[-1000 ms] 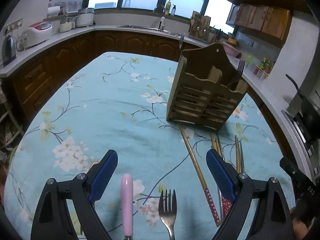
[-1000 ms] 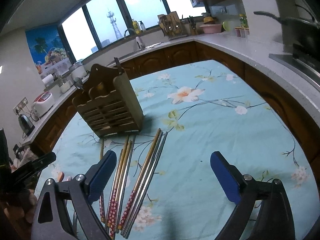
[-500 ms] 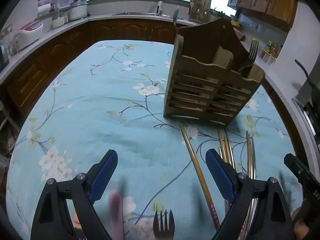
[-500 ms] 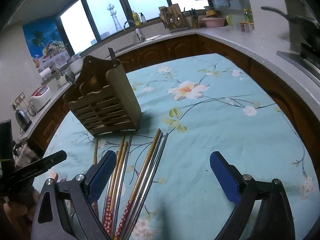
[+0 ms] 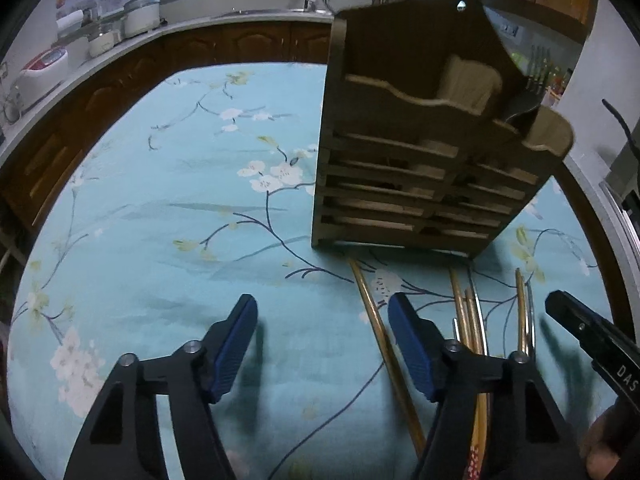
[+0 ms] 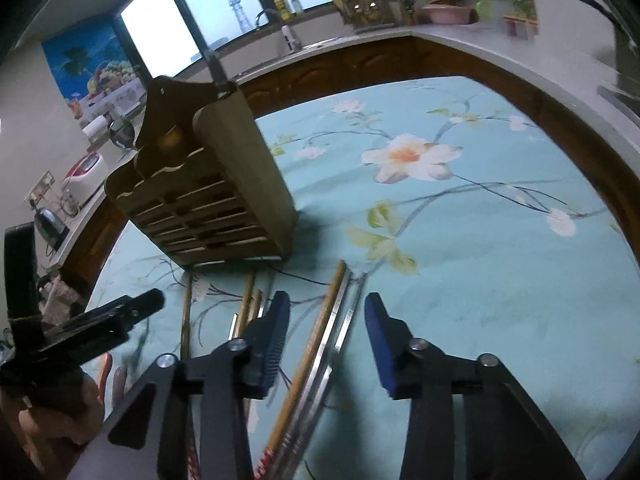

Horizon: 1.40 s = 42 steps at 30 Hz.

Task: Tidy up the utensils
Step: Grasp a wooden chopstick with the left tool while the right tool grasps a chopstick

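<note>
Several chopsticks [image 6: 316, 344] still lying on the tablecloth [image 5: 180, 216] before the holder [image 5: 420, 160] — one fork [image 5: 534, 80] already in. Right gripper [image 6: 326, 344] closing around a few; left gripper [image 5: 320, 344] closing, empty.

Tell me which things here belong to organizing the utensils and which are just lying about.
Job:
- chopsticks on the table
- wooden holder
- fork already in holder
- right gripper, closing around chopsticks
- left gripper, closing, nothing between

Lying about:
- rice cooker
- kettle
- pink bowl
</note>
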Each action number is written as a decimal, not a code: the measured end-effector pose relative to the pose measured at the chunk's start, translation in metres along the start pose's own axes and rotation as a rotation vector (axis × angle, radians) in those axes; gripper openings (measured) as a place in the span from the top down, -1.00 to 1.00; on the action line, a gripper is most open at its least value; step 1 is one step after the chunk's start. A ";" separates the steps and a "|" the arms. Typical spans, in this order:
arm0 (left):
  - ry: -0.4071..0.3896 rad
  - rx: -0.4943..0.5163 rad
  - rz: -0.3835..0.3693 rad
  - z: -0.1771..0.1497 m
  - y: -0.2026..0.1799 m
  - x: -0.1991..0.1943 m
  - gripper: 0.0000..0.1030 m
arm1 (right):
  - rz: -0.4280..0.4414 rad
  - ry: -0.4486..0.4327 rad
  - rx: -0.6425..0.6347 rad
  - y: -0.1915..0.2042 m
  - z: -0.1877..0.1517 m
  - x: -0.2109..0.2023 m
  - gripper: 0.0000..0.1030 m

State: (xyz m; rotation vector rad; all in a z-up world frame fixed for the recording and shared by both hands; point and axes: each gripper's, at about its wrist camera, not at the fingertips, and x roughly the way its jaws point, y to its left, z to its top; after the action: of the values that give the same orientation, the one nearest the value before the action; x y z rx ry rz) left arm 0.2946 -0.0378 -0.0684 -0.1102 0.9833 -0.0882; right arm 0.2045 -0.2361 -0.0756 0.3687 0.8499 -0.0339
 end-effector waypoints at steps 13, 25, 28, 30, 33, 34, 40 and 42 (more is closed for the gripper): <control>0.048 0.023 -0.016 0.008 -0.007 0.034 -0.01 | 0.001 0.117 -0.011 0.007 0.008 0.048 0.53; 0.064 0.077 0.044 0.017 -0.017 0.046 0.53 | -0.008 0.131 -0.052 0.014 0.020 0.060 0.55; 0.059 0.104 0.050 0.017 -0.024 0.050 0.83 | -0.049 0.129 -0.082 0.017 0.019 0.061 0.82; 0.062 0.101 0.037 0.017 -0.026 0.051 0.92 | -0.042 0.127 -0.073 0.015 0.018 0.059 0.83; 0.064 0.063 -0.012 0.015 -0.022 0.045 0.93 | -0.012 0.127 -0.049 0.014 0.018 0.054 0.85; 0.057 0.056 -0.019 0.015 -0.019 0.042 0.93 | -0.002 0.124 -0.041 0.013 0.018 0.051 0.85; 0.003 -0.003 -0.116 0.010 -0.006 0.004 0.93 | 0.051 0.072 -0.029 0.015 0.018 0.015 0.87; -0.021 -0.026 -0.153 0.006 0.000 -0.014 0.93 | 0.073 0.046 -0.029 0.016 0.020 0.000 0.88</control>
State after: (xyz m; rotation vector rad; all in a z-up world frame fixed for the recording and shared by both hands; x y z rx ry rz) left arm 0.2924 -0.0362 -0.0537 -0.2094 0.9540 -0.2140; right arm 0.2217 -0.2278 -0.0583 0.3743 0.8807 0.0547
